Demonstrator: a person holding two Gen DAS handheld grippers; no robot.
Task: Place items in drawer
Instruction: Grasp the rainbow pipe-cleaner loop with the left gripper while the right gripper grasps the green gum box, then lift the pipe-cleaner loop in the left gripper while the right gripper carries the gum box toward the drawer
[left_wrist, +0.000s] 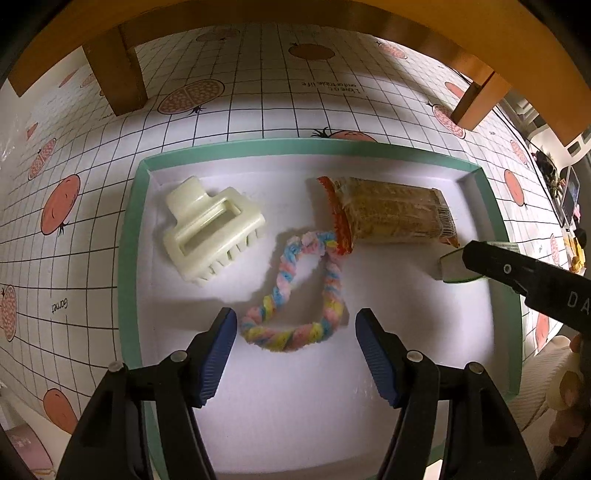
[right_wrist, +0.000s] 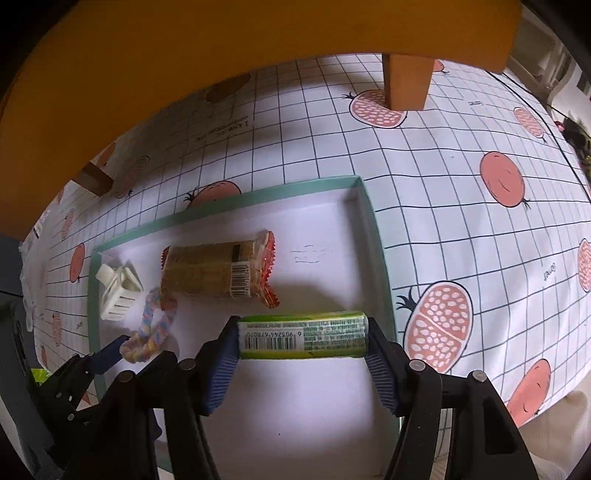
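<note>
A shallow white drawer with a green rim (left_wrist: 127, 236) (right_wrist: 373, 225) lies on the table. Inside it are a cream hair claw (left_wrist: 212, 236) (right_wrist: 118, 291), a pastel braided hair tie (left_wrist: 295, 295) (right_wrist: 153, 328) and a wrapped snack bar (left_wrist: 391, 212) (right_wrist: 214, 271). My left gripper (left_wrist: 295, 350) hovers open over the hair tie, nothing between its fingers. My right gripper (right_wrist: 301, 341) is shut on a green tube-shaped pack (right_wrist: 301, 334) (left_wrist: 452, 264), held crosswise just above the drawer's right part, below the snack bar.
The tablecloth (right_wrist: 461, 184) has a grid and pomegranate print. An orange wooden shelf with legs (left_wrist: 114, 74) (right_wrist: 406, 81) stands over the table behind the drawer. A hand (left_wrist: 569, 406) shows at the right edge. Room clutter lies far right.
</note>
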